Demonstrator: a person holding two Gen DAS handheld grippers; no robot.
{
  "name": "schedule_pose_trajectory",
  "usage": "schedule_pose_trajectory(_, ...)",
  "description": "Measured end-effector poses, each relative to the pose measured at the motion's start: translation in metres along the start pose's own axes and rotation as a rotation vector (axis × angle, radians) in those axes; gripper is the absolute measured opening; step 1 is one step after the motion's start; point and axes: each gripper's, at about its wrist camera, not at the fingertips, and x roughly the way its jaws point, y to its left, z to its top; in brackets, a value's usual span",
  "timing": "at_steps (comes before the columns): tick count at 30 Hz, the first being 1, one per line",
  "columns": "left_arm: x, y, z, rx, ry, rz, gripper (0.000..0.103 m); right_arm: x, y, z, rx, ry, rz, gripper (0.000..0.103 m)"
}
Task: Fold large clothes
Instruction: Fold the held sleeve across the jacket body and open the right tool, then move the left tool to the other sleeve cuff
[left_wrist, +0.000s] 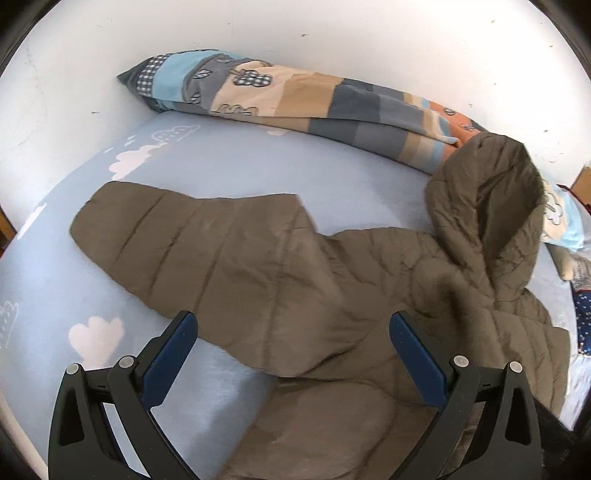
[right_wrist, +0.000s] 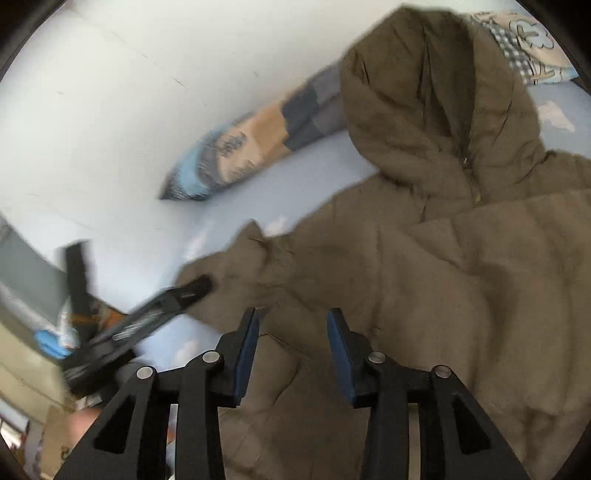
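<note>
Left wrist view shows the olive puffer jacket (left_wrist: 332, 280) spread on the light blue cloud-print sheet (left_wrist: 229, 170), one sleeve (left_wrist: 177, 236) stretched flat away from the jacket's body and its hood (left_wrist: 491, 199) propped against the patchwork quilt (left_wrist: 303, 99) along the wall. Above the jacket, the left gripper (left_wrist: 291, 332) stands wide — nothing between its pads. The right gripper (right_wrist: 291, 325), jaws partly apart and empty, hangs over the jacket's body below the hood — the picture is blurred.
</note>
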Motion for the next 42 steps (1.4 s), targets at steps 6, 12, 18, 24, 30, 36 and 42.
schedule_pose_trajectory(6, -0.005, -0.05, -0.01, 0.098, -0.009, -0.083, 0.103, -0.121, -0.051, 0.015, 0.004, -0.19, -0.23, 0.042)
schedule_pose_trajectory(12, -0.006, -0.099, -0.029, 0.236, -0.015, -0.133, 0.103, -0.173, -0.123, 0.009, 0.05, -0.175, -0.572, 0.034)
schedule_pose_trajectory(18, 0.023, -0.111, -0.042, 0.244, 0.071, -0.156, 0.103, -0.138, -0.148, 0.004, 0.086, -0.063, -0.573, 0.025)
schedule_pose_trajectory(24, 0.066, -0.105, -0.051, 0.195, 0.178, -0.139, 0.103, -0.116, -0.177, -0.006, 0.15, 0.02, -0.614, 0.02)
schedule_pose_trajectory(30, 0.077, -0.114, -0.054, 0.236, 0.185, -0.116, 0.103, -0.105, -0.191, -0.011, 0.178, 0.052, -0.628, 0.017)
schedule_pose_trajectory(36, 0.042, -0.114, -0.044, 0.278, 0.069, -0.089, 0.103, -0.122, -0.14, 0.0, 0.066, 0.001, -0.656, 0.019)
schedule_pose_trajectory(42, 0.008, -0.102, -0.03, 0.302, -0.044, -0.051, 0.103, -0.126, -0.086, -0.003, -0.023, -0.016, -0.588, 0.021)
